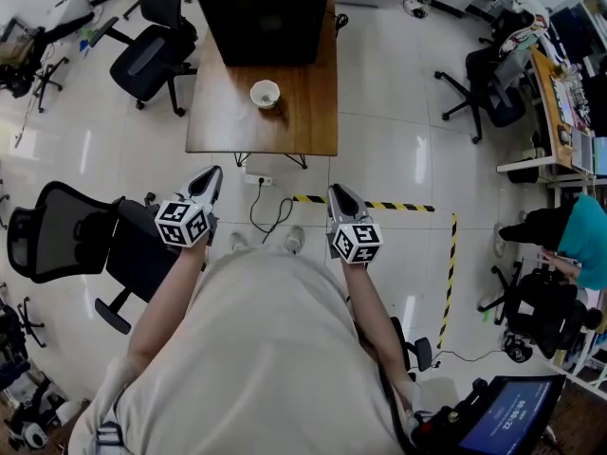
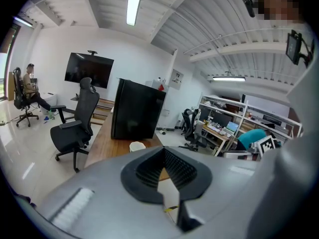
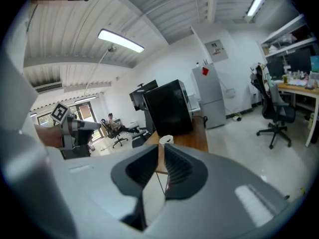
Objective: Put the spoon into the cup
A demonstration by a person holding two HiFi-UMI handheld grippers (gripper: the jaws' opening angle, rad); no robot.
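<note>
A small white cup (image 1: 265,93) stands on the wooden table (image 1: 303,126), well ahead of both grippers. It also shows just past the jaw tips in the left gripper view, cup (image 2: 137,146), and in the right gripper view, cup (image 3: 166,140). A small dark mark sits at its rim; I cannot make out a spoon. My left gripper (image 1: 212,173) and right gripper (image 1: 338,191) are held in front of the person's body over the floor, short of the table. Both are shut with nothing between the jaws: left gripper (image 2: 163,150), right gripper (image 3: 161,146).
A large black box (image 1: 266,12) stands on the table's far end. Office chairs (image 1: 152,55) (image 1: 66,230) are at the left, another chair (image 1: 488,88) and desks at the right. A power strip with cable (image 1: 258,180) and yellow-black tape (image 1: 408,206) lie on the floor.
</note>
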